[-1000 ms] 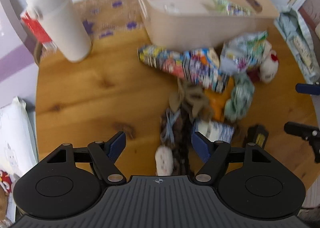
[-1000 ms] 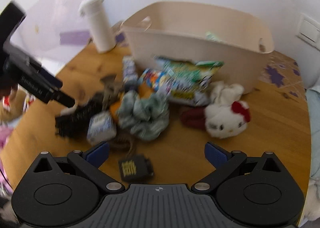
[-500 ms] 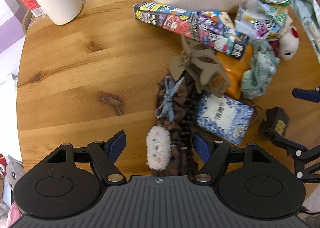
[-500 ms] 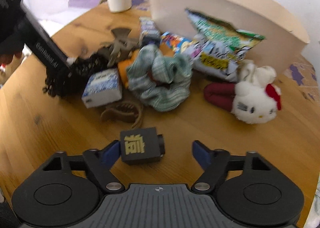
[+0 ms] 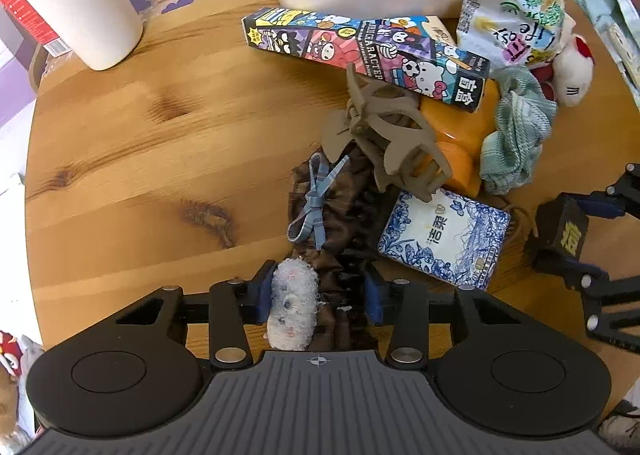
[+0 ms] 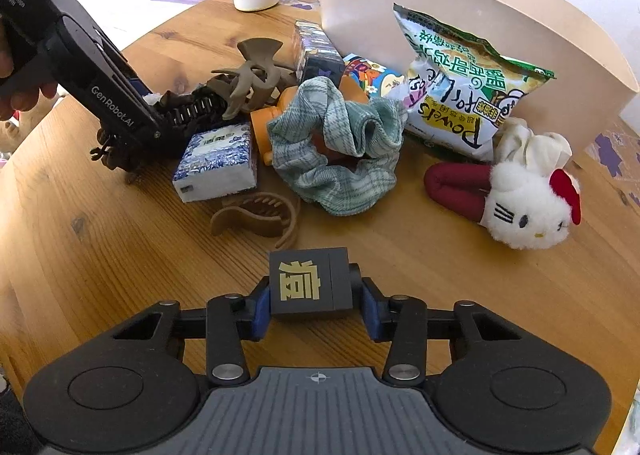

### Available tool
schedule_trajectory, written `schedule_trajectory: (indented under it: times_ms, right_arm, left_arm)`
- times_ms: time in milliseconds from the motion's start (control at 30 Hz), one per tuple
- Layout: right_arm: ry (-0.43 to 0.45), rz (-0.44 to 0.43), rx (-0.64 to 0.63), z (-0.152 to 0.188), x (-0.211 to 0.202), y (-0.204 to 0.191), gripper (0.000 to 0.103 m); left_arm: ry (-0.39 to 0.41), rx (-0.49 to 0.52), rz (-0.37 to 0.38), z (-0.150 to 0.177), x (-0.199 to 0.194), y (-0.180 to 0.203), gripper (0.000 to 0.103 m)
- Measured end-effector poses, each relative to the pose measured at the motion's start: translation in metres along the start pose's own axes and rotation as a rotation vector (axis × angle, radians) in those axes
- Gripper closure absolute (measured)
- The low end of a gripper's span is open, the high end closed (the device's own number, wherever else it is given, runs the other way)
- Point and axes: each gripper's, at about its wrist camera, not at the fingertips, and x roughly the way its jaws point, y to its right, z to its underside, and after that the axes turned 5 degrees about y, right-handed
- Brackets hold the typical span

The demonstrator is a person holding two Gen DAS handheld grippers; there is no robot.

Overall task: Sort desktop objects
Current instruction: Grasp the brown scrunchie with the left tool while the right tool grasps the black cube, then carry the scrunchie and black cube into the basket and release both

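Note:
A brown ruffled hair band point(image 5: 340, 215) with a blue bow and a white fluffy charm point(image 5: 292, 307) lies on the round wooden table point(image 5: 120, 175). My left gripper point(image 5: 316, 293) points down over its near end. Its jaws are closing, with the pads pressing on the charm and the brown fabric. A black cube point(image 6: 308, 283) with a gold character sits between the blue pads of my right gripper point(image 6: 314, 309). Those jaws are closing too and touch its sides. The beige bin point(image 6: 460, 23) stands behind the pile.
The pile holds a tissue pack point(image 5: 444, 239), a taupe claw clip point(image 5: 392, 135), a cartoon box point(image 5: 360, 51), a green scrunchie point(image 6: 340, 151), a snack bag point(image 6: 460, 95) and a plush cat clip point(image 6: 524, 199). A brown claw clip point(image 6: 256, 219) lies near the cube. A white bottle point(image 5: 80, 3) stands far left.
Both grippers have dropped toward the table. The left jaws have narrowed onto the hair band's charm end, and the right jaws have narrowed from wide open onto the black cube.

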Motion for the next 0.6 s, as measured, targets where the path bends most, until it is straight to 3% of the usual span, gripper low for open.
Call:
schedule_trajectory:
  times_ms: [333, 600]
  right_arm:
    - [0.052, 0.031, 0.014, 0.002, -0.021, 0.010, 0.062]
    - [0.123, 0.056, 0.008, -0.020, -0.043, 0.027, 0.062]
  left_arm:
    - [0.038, 0.013, 0.010, 0.007, -0.013, -0.004, 0.062]
    - [0.085, 0.019, 0.010, 0.007, -0.032, -0.018, 0.062]
